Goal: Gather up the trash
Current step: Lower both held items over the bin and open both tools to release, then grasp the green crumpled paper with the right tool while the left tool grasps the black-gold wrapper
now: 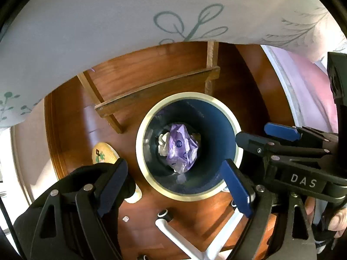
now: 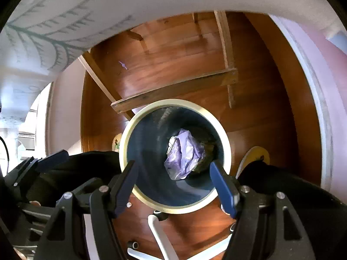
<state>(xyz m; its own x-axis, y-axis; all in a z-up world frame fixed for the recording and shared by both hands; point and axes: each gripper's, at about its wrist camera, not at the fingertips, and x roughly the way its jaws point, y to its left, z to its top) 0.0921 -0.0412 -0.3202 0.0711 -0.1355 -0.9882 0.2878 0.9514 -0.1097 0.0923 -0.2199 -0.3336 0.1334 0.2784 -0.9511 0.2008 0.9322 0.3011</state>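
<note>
The left tool [image 1: 180, 186] hangs straight over the blue bin [image 1: 219, 117], its blue-padded fingers [image 1: 236, 189] spread wide with nothing between them, and the right tool [image 2: 175, 186] reaches in beside it over the same rim, fingers likewise apart and empty. Far below both, at the bottom of the bin, lies a crumpled purple wrapper [image 1: 182, 147] touching a wad of white paper [image 1: 163, 144]. The bin stands on the wooden floor [image 1: 151, 80], just in front of a wooden table frame [image 1: 156, 91] draped with a white patterned tablecloth [image 1: 108, 21].
</note>
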